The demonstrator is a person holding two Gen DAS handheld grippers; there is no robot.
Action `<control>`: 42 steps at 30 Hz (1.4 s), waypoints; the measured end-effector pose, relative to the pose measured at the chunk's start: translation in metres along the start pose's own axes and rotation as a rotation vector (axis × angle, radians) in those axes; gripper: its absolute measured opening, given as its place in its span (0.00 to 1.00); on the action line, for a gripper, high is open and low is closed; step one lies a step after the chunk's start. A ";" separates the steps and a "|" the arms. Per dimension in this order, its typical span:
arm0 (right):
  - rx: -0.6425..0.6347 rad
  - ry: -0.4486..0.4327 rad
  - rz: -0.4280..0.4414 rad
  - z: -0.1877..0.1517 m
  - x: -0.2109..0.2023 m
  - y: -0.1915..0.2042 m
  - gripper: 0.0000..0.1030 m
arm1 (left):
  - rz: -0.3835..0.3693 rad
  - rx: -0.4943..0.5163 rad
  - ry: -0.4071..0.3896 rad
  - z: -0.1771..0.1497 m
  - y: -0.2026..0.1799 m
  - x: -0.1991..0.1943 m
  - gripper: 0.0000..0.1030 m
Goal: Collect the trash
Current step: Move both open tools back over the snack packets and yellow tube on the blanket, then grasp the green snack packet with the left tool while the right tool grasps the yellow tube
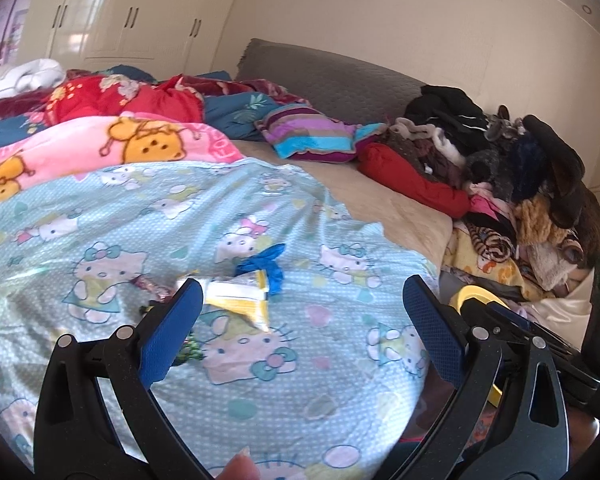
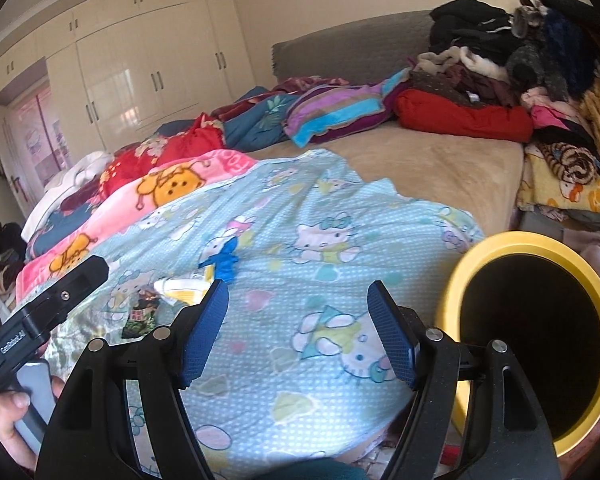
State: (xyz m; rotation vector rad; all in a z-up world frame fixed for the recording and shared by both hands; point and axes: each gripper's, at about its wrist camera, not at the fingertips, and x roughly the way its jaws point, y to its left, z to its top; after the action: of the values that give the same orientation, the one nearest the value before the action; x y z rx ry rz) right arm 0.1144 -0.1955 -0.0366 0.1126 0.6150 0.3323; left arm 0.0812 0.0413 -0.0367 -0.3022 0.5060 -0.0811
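left wrist view: the left gripper [image 1: 302,300] hangs over a pale blue cartoon-cat sheet [image 1: 100,216] with its blue-padded jaws spread wide and nothing between them; just ahead of the left pad lies the trash: a white and yellow wrapper [image 1: 240,298], a crumpled blue wrapper [image 1: 262,266] touching its far end, a reddish foil wrapper [image 1: 152,285] to its left, and a green patterned wrapper [image 1: 190,350] half hidden behind the left finger; all rest on the sheet, untouched; a pink bear blanket [image 1: 112,144] lies beyond; a heap of clothes [image 1: 500,168] is stacked at the right side of the bed; a fingertip [image 1: 240,466] shows at the bottom edge.

right wrist view: the right gripper [image 2: 296,308] also stands well open and empty above the same sheet [image 2: 340,220]; the blue wrapper [image 2: 224,262] and the white and yellow wrapper [image 2: 180,288] lie just past the left pad, the dark green wrapper [image 2: 138,318] further left; a yellow bin [image 2: 456,280] with a dark inside sits tilted at the right, beside the bed edge, its mouth facing the camera; a hand [image 2: 8,420] at lower left grips the other tool's handle.
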 end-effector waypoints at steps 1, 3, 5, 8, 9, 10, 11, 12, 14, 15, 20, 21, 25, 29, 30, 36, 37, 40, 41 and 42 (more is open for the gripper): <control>-0.005 0.002 0.007 0.000 0.003 0.004 0.68 | 0.008 -0.002 0.001 0.000 0.004 0.000 0.89; -0.011 0.011 0.019 0.000 0.010 0.011 0.68 | 0.024 -0.007 0.003 -0.001 0.014 0.000 0.89; -0.016 0.018 0.032 0.000 0.018 0.018 0.68 | 0.035 -0.015 0.005 -0.001 0.022 0.000 0.89; -0.022 0.040 0.052 -0.001 0.032 0.027 0.68 | 0.056 -0.037 0.009 -0.001 0.037 0.000 0.89; -0.025 0.047 0.057 -0.002 0.036 0.029 0.68 | 0.065 -0.043 0.010 -0.002 0.043 0.000 0.89; -0.028 0.054 0.062 -0.002 0.040 0.032 0.68 | 0.074 -0.050 0.012 -0.002 0.048 0.000 0.89; -0.029 0.061 0.071 -0.003 0.045 0.035 0.68 | 0.079 -0.055 0.014 -0.002 0.052 0.000 0.89; -0.029 0.067 0.077 -0.003 0.048 0.038 0.68 | 0.089 -0.064 0.017 -0.003 0.058 0.001 0.89; -0.029 0.081 0.090 -0.004 0.057 0.043 0.68 | 0.098 -0.073 0.020 -0.004 0.064 0.001 0.89; -0.029 0.086 0.098 -0.003 0.060 0.045 0.68 | 0.103 -0.077 0.024 -0.004 0.068 0.002 0.89; -0.061 0.118 0.130 -0.003 0.082 0.060 0.68 | 0.133 -0.107 0.060 -0.012 0.087 0.010 0.89; -0.070 0.125 0.138 -0.004 0.085 0.063 0.68 | 0.141 -0.115 0.072 -0.014 0.090 0.012 0.89; -0.121 0.158 0.165 -0.007 0.103 0.078 0.63 | 0.150 -0.156 0.125 -0.024 0.104 0.022 0.78; -0.165 0.223 0.176 -0.015 0.125 0.088 0.53 | 0.129 -0.209 0.170 -0.034 0.116 0.030 0.64; -0.172 0.238 0.179 -0.017 0.129 0.090 0.52 | 0.124 -0.219 0.182 -0.036 0.118 0.032 0.61; -0.242 0.314 0.184 -0.030 0.155 0.106 0.39 | 0.097 -0.274 0.227 -0.047 0.127 0.041 0.45; -0.246 0.320 0.180 -0.030 0.159 0.108 0.38 | 0.092 -0.276 0.231 -0.048 0.126 0.042 0.44; -0.244 0.335 0.172 -0.032 0.169 0.111 0.31 | 0.075 -0.275 0.239 -0.050 0.124 0.044 0.43; -0.242 0.340 0.172 -0.032 0.173 0.111 0.29 | 0.069 -0.272 0.242 -0.051 0.124 0.045 0.40; -0.241 0.344 0.169 -0.032 0.176 0.112 0.27 | 0.068 -0.272 0.245 -0.052 0.123 0.045 0.38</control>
State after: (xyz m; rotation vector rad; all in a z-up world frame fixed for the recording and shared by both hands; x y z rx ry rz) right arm 0.1997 -0.0304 -0.1361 -0.1279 0.9028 0.5944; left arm 0.0955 0.1379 -0.1378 -0.5447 0.7723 0.0183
